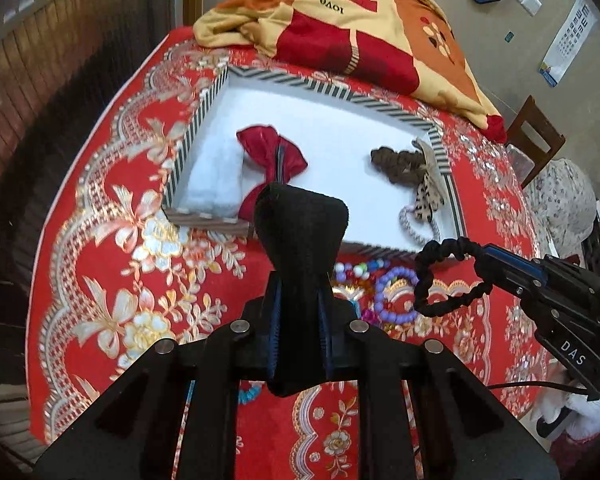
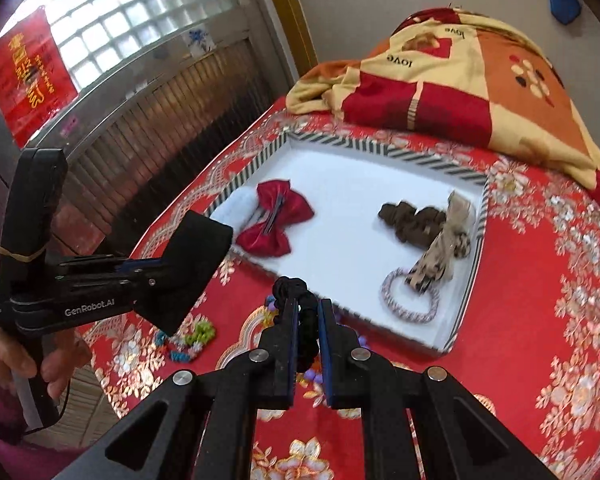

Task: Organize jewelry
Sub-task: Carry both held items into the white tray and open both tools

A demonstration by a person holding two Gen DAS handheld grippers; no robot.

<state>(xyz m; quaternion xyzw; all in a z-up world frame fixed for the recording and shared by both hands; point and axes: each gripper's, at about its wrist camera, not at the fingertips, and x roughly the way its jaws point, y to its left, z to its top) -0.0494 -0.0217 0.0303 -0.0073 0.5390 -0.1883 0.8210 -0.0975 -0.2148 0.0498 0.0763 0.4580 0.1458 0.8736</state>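
Red floral bedspread: striped-rim white tray held five pieces; beaded bracelets remained before it. Left fingers clamped a black cloth band, right fingers a black scrunchie.

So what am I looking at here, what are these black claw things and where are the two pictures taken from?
They are two hand-held grippers, one in each of a person's hands. Each carries a wide-angle camera that looks along its two fingers, so one picture comes from the left gripper and the other from the right gripper; each also shows the other from the side. The left one is shut on a black cloth piece. The right one is shut on a black hair tie. Below is a red tablecloth with a striped tray holding a red bow, a brown scrunchie, a leopard-print tie and a grey loop. Bead bracelets lie on the cloth beside the tray.
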